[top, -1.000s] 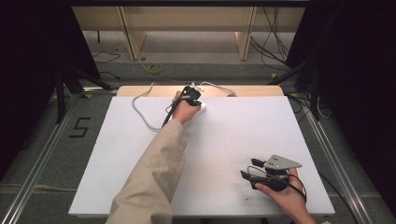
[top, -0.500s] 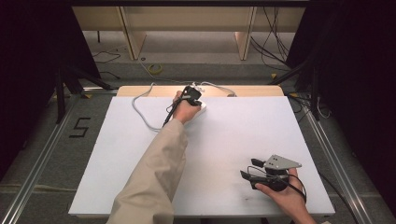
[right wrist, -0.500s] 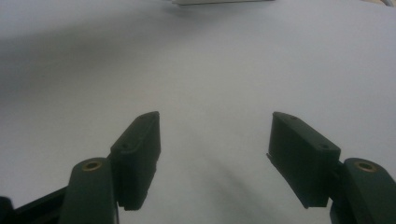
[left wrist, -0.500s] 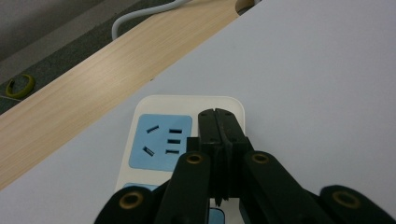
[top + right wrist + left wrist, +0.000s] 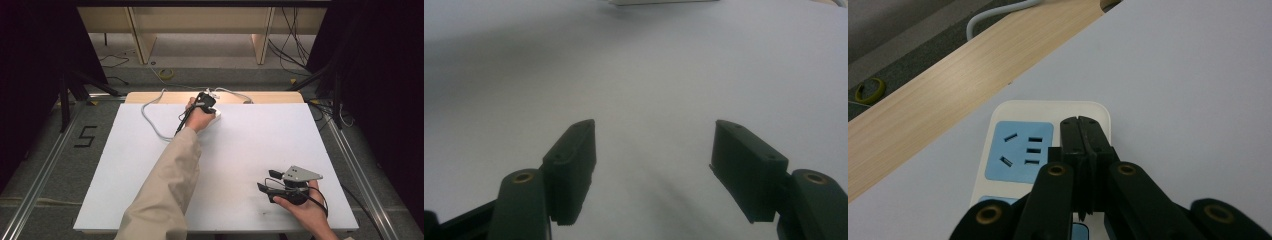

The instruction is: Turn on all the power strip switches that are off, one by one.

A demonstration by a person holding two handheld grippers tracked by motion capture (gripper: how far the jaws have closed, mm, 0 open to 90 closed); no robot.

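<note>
Left gripper view has the left gripper (image 5: pixel 1083 150) with jaws clenched together, empty, tips just over the white power strip (image 5: pixel 998 120) beside its blue socket (image 5: pixel 1020 152). Nothing looks plugged yet. Right gripper (image 5: pixel 654 165), jaws released, rests well apart from the power strip.

The white counter (image 5: pixel 240 165) lies bare across its middle and left — a hand could sweep there freely. At the far edge a white power strip (image 5: pixel 1018 150) sits just beside the wooden strip (image 5: pixel 948 85), and the left tongs (image 5: pixel 1080 142), jaws pressed together, hang over its right side, blocking that spot. A white cable (image 5: pixel 150 117) loops onto the counter left of the sleeve (image 5: pixel 167 185), which crosses the near-left area. The right tongs (image 5: pixel 265 181), jaws spread — occupy the near right corner.
</note>
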